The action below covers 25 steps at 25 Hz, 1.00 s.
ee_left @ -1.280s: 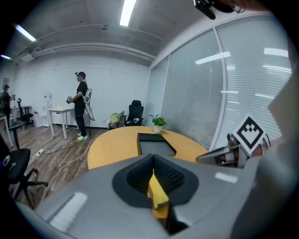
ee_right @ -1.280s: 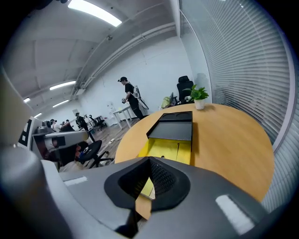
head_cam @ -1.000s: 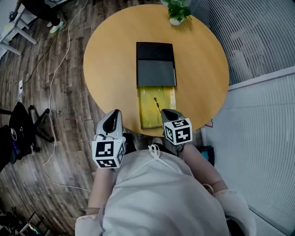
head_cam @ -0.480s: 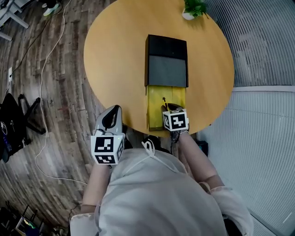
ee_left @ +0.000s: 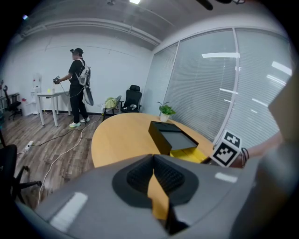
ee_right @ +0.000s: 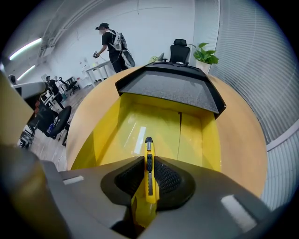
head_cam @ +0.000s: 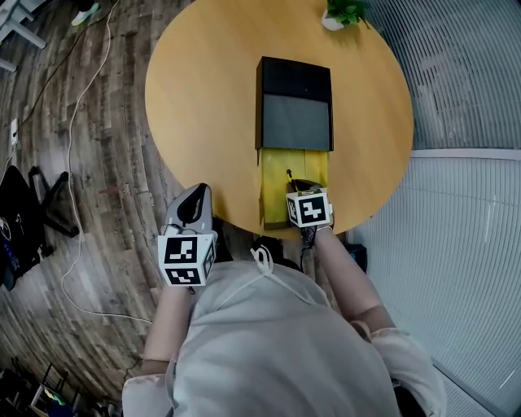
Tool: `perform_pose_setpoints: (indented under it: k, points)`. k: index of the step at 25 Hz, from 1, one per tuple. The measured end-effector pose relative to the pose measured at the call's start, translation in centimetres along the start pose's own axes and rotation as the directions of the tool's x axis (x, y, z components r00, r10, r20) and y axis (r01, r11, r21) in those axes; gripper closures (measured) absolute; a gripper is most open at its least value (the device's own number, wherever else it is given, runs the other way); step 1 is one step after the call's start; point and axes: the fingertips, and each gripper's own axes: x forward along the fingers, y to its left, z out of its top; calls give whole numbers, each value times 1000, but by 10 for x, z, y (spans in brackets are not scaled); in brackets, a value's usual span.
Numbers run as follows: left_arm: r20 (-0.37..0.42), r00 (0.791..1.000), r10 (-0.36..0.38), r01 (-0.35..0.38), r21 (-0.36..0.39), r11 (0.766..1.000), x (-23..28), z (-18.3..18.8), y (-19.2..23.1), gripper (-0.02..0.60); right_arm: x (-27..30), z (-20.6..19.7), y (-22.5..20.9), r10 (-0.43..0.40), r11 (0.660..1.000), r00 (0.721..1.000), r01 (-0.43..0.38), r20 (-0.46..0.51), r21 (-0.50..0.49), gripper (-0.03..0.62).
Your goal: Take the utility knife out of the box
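Observation:
A black box (head_cam: pixel 295 106) lies on the round wooden table (head_cam: pixel 203 98), its yellow inner tray (head_cam: pixel 273 175) slid out toward me. My right gripper (head_cam: pixel 298 187) points steeply down into the tray. In the right gripper view the yellow utility knife (ee_right: pixel 149 170) stands lengthwise between the ribbed pads (ee_right: pixel 169 179). The jaws have just been closing and now press on it, so the right gripper (ee_right: pixel 149 175) is shut on the knife. My left gripper (head_cam: pixel 194 204) hangs shut and empty off the table's near left edge, over the floor; its pads (ee_left: pixel 140 175) meet.
A small potted plant (head_cam: pixel 346 12) stands at the table's far edge. Window blinds (head_cam: pixel 464 73) run along the right. A cable (head_cam: pixel 77 130) trails over the wooden floor at left. In the left gripper view a person (ee_left: pixel 77 86) stands far off by a desk.
My right gripper has come down from the table's edge into the yellow tray and onto the knife. The left gripper has sunk a little beside the table.

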Motion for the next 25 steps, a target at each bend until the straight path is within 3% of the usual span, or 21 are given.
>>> perform_pose_setpoints:
  k: [7,14,21,25]
  points:
    - [1,1000,4,-4,19,1000,-5,1,-6,575,-8,-2,1,9,1000,1000,-9,11,-16,530]
    - [32,999,-18,16,48,999,-2,16,-33,575,-61,19,-7,24,1000,986,-26,165,13,530]
    - [94,993,-77,64,137,989,6,53,-75,575,-133,54,-20,32,998,932,-48,360,37,530]
    - [146,984,-101,74,179,981,6,82,-94,575,-178,75,-30,22,998,879,-51,476,48,530]
